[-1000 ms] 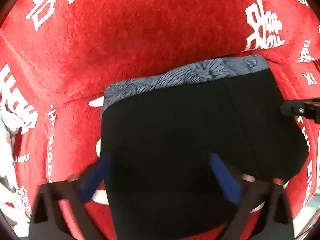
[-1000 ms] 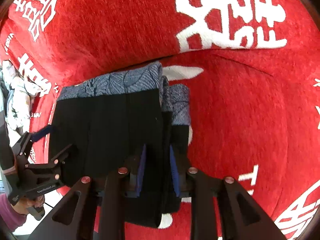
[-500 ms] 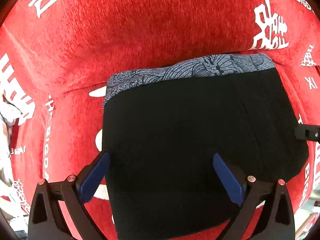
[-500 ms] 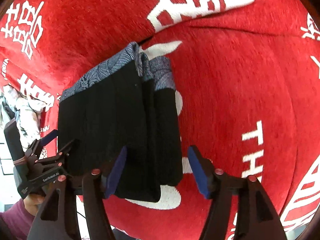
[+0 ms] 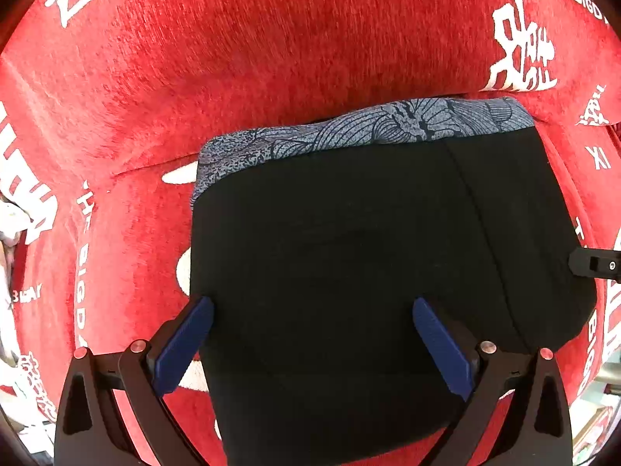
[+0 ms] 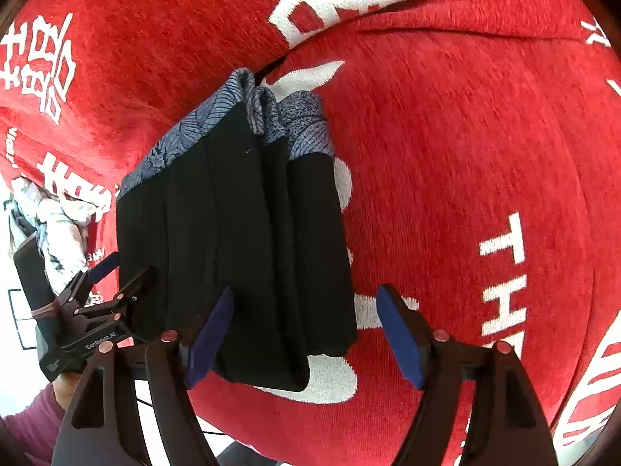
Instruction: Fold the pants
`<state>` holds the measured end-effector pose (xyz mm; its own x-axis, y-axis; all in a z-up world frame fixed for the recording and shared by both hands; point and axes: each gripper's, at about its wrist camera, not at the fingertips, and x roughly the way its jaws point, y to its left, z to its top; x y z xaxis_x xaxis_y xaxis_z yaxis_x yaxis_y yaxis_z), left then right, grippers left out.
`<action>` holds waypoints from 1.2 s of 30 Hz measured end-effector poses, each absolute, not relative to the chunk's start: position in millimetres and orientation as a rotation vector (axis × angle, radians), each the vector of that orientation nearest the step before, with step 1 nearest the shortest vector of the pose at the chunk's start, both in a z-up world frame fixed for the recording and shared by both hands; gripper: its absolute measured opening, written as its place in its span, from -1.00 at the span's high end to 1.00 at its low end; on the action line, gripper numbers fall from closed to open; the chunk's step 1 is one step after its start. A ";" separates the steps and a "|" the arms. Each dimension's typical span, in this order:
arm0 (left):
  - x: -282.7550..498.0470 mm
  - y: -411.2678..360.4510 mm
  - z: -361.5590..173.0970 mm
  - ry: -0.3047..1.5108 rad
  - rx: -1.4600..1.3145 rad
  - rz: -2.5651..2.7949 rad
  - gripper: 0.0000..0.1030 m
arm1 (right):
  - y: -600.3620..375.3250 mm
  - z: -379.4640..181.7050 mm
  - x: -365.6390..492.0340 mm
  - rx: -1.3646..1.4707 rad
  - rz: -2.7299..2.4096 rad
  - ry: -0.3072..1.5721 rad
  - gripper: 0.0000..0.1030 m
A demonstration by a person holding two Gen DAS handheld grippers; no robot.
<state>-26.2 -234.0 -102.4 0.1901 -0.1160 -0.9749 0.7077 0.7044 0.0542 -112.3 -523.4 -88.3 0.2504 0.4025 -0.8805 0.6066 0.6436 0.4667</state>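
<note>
Black folded pants (image 6: 240, 240) (patterned waistband toward frame top) lie lengthwise between the opening, released right gripper (image 6: 304, 334); left gripper (image 5: 310, 345), probably clear, gapes above.

My right gripper (image 6: 306, 334) is opening, its blue fingers (image 6: 399, 338) spread to either side of the folded black pants (image 6: 240, 233), pressing on nothing. The pants lie stacked on the red cover (image 6: 465, 178) with white lettering, patterned grey waistband (image 6: 299, 128) at the far end. At the left edge my left gripper (image 6: 116, 268) sits beside the pants' other side.
</note>
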 end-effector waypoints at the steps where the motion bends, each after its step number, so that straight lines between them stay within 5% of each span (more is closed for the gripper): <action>1: -24.8 -233.7 -103.1 1.261 0.570 -0.627 -1.00 | -519.8 -91.3 -109.7 0.949 -0.170 1.367 -0.54; 21: 39.6 -188.2 -96.2 1.414 0.250 -0.698 -1.00 | -532.2 -99.1 -104.4 1.072 -0.065 1.309 -0.54; 36: 33.2 -210.5 -138.7 1.539 0.189 -0.788 -1.00 | -539.8 -127.5 -78.0 1.135 0.006 1.333 -0.59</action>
